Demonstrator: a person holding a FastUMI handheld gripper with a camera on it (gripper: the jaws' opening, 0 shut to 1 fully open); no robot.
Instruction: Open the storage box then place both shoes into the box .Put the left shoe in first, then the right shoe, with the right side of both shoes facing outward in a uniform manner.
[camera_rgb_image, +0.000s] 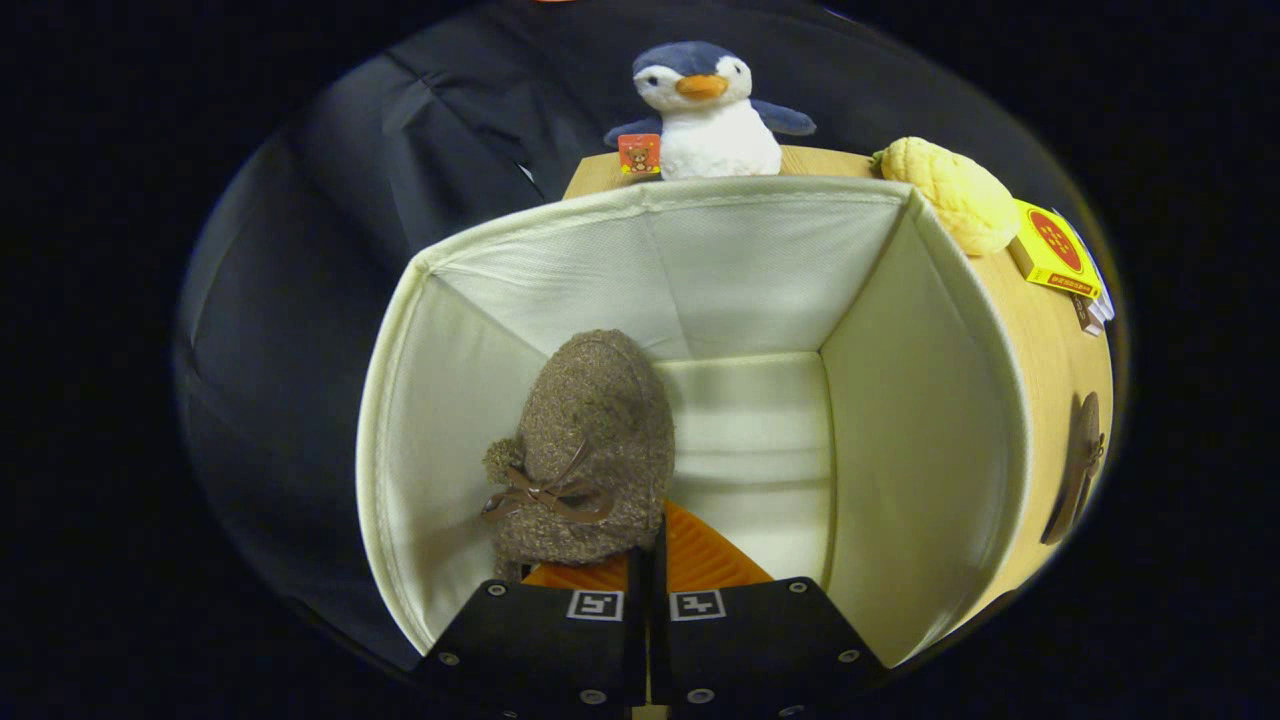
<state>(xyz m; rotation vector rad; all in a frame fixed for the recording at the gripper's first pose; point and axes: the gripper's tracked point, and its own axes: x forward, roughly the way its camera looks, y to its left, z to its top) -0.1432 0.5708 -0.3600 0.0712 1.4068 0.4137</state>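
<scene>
A cream fabric storage box (930, 420) stands open on a wooden table, and I look down into it. My gripper (648, 560) is shut on the heel edge of a brown fuzzy shoe (595, 440) with a brown bow, held toe-forward inside the box against its left wall. The box floor to the right of that shoe is bare. A second brown shoe (1078, 465) lies on the table outside the box, past its right wall.
A plush penguin (708, 110) stands on the table just behind the box. A yellow plush toy (955, 190) leans at the box's back right corner, with a yellow and red carton (1055, 250) next to it.
</scene>
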